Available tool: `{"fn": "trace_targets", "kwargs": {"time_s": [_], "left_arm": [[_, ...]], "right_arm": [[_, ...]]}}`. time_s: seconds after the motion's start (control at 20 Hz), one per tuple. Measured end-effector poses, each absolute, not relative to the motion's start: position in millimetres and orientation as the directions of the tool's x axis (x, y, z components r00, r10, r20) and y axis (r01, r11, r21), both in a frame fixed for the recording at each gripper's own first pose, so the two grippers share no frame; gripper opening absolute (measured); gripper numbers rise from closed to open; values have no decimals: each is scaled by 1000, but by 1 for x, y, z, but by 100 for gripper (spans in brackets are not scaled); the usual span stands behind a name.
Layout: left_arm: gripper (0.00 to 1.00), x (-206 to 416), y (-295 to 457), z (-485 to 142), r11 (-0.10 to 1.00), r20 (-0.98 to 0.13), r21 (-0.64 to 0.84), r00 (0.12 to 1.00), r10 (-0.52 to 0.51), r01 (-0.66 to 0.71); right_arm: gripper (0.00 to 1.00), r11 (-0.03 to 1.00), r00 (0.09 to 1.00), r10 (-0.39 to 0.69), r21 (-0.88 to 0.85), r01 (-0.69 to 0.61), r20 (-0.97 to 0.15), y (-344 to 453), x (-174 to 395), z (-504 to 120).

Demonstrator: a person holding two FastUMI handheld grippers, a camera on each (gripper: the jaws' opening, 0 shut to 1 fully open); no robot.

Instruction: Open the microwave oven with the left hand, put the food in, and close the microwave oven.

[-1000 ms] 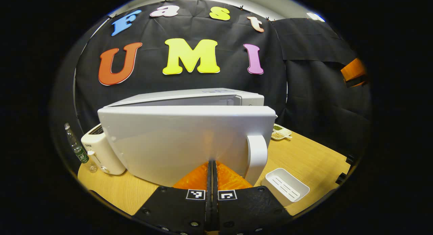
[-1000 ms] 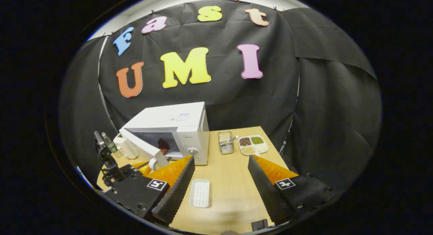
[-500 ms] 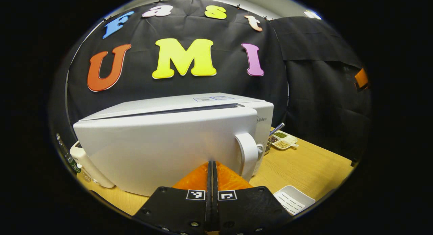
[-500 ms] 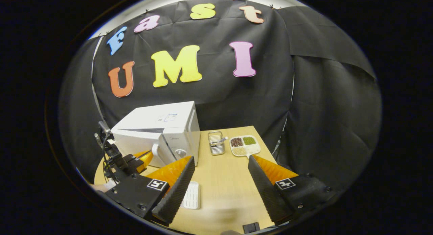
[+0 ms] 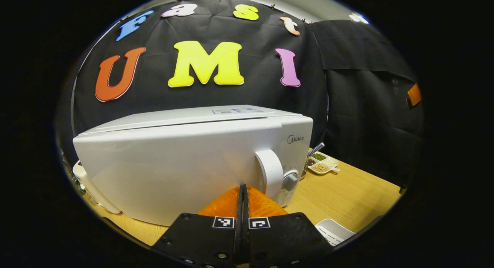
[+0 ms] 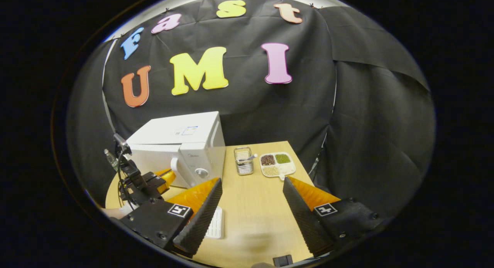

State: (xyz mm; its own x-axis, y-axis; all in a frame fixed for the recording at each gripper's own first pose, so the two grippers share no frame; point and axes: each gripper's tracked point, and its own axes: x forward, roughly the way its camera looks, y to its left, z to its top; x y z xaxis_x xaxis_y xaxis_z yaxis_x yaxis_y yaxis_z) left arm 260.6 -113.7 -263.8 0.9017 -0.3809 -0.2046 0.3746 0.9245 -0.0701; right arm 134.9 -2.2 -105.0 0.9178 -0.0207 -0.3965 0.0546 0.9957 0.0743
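Two tongs in play: left tongs [image 5: 243, 190] are pressed together w/ nothing between, tips against the microwave door [image 5: 170, 171], just at 8 o'clock of its handle [image 5: 270, 173]. Door looks nearly flush, so prob the last bit of closing: push square, steady, near the handle side till it seats. Food can't be seen; presumably inside. Right tongs [image 6: 251, 198] spread wide, empty, hovering over the wooden surface [image 6: 254, 206]. Sectioned dish of beans [image 6: 277, 163] & wire basket [image 6: 243, 161] sit at 3 o'clock of the oven; white tray [image 6: 215, 223] nearer. Black cloth walls the booth.
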Motion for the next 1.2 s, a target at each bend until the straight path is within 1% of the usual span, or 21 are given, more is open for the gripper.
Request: {"fn": "trace_targets", "kwargs": {"time_s": [0.15, 0.2, 0.25, 0.3, 0.45, 0.7, 0.8, 0.85, 0.9, 0.95, 1.0, 1.1, 1.15, 1.2], "left_arm": [[0, 271, -113, -262, 936, -205, -79, 913, -353, 344], [0, 272, -117, -266, 932, -219, -115, 907, -361, 343], [0, 263, -113, -263, 931, -221, -132, 906, -361, 339], [0, 268, -113, -264, 935, -226, -125, 908, -354, 333], [0, 265, -100, -254, 946, -213, -95, 922, -322, 309], [1, 232, -74, -237, 954, -223, -97, 928, -299, 284], [63, 213, -51, -225, 972, -211, -113, 951, -226, 206], [95, 201, -36, -216, 978, -205, -111, 958, -198, 179], [93, 189, -25, -206, 981, -197, -103, 963, -185, 167], [93, 175, -16, -192, 985, -178, -85, 970, -166, 153], [93, 162, -8, -180, 986, -158, -72, 975, -158, 148], [93, 132, 10, -156, 989, -139, -40, 979, -149, 145], [93, 118, 17, -146, 991, -138, -23, 981, -137, 135], [93, 102, 29, -135, 993, -135, -14, 984, -118, 117]], "right_arm": [[92, 996, 920, -6, 77, 39, -393, 2, 136, -105], [92, 996, 917, -8, 81, 44, -398, 0, 138, -105], [100, 996, 916, -10, 78, 45, -402, -1, 137, -107], [92, 996, 917, -13, 77, 47, -399, -1, 136, -106], [92, 996, 922, -18, 72, 50, -386, -2, 134, -101], [92, 996, 933, -19, 74, 48, -359, 6, 123, -90], [92, 997, 943, -18, 67, 43, -331, 12, 115, -81], [100, 997, 950, -18, 62, 39, -313, 15, 111, -75], [92, 998, 956, -19, 56, 37, -292, 18, 106, -69], [100, 999, 961, -21, 42, 34, -277, 21, 102, -64], [92, 999, 964, -22, 32, 31, -264, 24, 96, -60], [92, 999, 973, -18, 31, 26, -229, 34, 87, -49], [100, 999, 977, -15, 34, 22, -214, 40, 83, -46], [92, 999, 978, -9, 30, 16, -210, 47, 79, -46]]}}
